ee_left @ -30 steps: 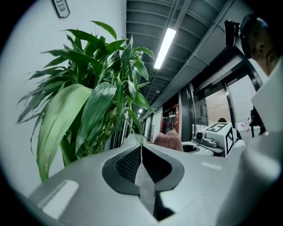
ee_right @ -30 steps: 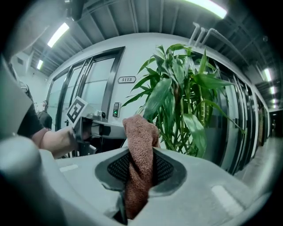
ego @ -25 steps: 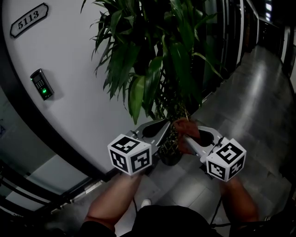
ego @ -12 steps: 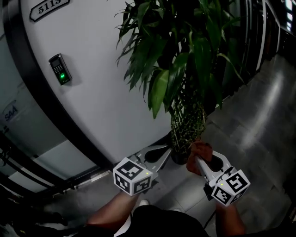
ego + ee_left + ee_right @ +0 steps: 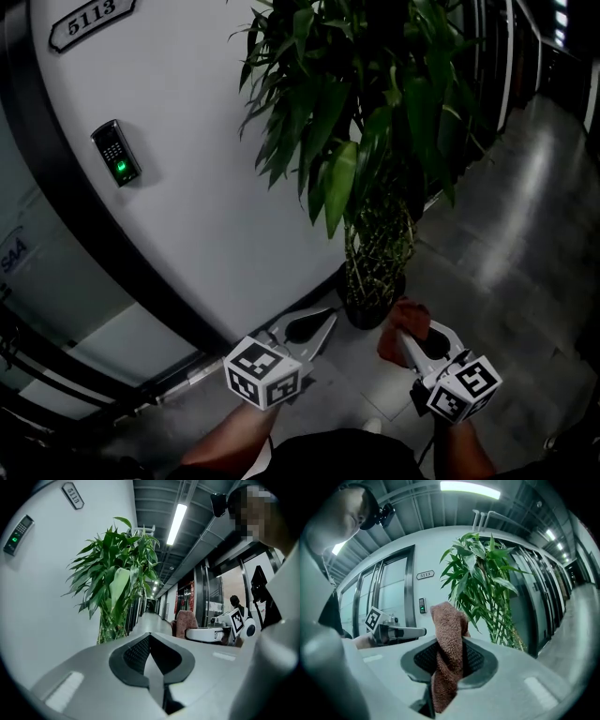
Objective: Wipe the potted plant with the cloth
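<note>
The potted plant (image 5: 375,122) has long green leaves on bamboo-like stems in a dark pot (image 5: 368,309) on the floor by the wall. My right gripper (image 5: 405,334) is shut on a reddish-brown cloth (image 5: 398,323), low and just right of the pot. In the right gripper view the cloth (image 5: 448,653) stands up from between the jaws of the right gripper (image 5: 449,644), with the plant (image 5: 487,583) beyond. My left gripper (image 5: 328,317) is shut and empty, left of the pot. Its closed jaws (image 5: 150,639) point past the plant (image 5: 115,585).
A curved white wall (image 5: 197,187) carries a number plate (image 5: 89,22) and a keypad with a green light (image 5: 115,155). A dark door frame (image 5: 84,253) runs down the left. The tiled corridor floor (image 5: 525,216) stretches right. A person (image 5: 234,603) stands far off.
Both grippers have come down from the stems to pot level and drawn back a little. The cloth has stayed in the right gripper.
</note>
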Demonstrator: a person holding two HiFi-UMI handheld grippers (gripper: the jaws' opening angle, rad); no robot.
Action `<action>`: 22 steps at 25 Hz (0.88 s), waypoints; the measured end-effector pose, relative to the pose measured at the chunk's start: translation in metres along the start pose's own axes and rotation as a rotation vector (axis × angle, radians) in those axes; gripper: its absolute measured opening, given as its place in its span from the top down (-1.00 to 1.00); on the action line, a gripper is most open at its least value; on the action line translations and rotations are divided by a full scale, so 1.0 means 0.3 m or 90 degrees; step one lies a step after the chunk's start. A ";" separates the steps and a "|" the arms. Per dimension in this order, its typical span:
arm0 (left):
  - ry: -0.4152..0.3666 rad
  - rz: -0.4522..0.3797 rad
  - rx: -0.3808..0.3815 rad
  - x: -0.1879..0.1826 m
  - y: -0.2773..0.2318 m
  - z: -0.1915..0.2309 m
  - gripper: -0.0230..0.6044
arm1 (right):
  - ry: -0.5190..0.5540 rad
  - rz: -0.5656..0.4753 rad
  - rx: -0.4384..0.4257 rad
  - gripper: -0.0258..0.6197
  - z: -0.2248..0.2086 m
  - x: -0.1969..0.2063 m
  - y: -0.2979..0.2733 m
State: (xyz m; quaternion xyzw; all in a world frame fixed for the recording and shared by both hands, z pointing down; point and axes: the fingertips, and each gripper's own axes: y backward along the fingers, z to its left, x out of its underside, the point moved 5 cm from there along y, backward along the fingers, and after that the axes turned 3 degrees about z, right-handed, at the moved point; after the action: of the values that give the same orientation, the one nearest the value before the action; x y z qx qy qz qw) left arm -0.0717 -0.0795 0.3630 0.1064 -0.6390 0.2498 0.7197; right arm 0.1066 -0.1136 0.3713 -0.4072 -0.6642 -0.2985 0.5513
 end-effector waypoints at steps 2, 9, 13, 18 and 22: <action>0.001 0.000 0.010 0.000 0.048 0.023 0.87 | 0.017 0.004 0.013 0.70 0.064 0.007 -0.002; -0.007 -0.009 0.056 0.015 0.199 0.035 0.87 | 0.025 0.022 0.098 0.70 0.259 0.076 0.035; -0.038 -0.012 0.060 0.040 0.284 0.016 0.87 | 0.029 0.032 0.118 0.70 0.379 0.114 0.068; -0.031 0.005 0.092 0.095 0.357 -0.020 0.87 | 0.033 0.038 0.139 0.70 0.507 0.157 0.111; -0.029 0.012 0.105 0.126 0.407 -0.040 0.87 | 0.024 0.035 0.153 0.71 0.565 0.190 0.131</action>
State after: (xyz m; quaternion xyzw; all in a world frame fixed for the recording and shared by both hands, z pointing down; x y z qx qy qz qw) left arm -0.1195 0.0389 0.3776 0.1650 -0.6333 0.3056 0.6916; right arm 0.0543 0.0611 0.3886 -0.3506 -0.6732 -0.2086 0.6167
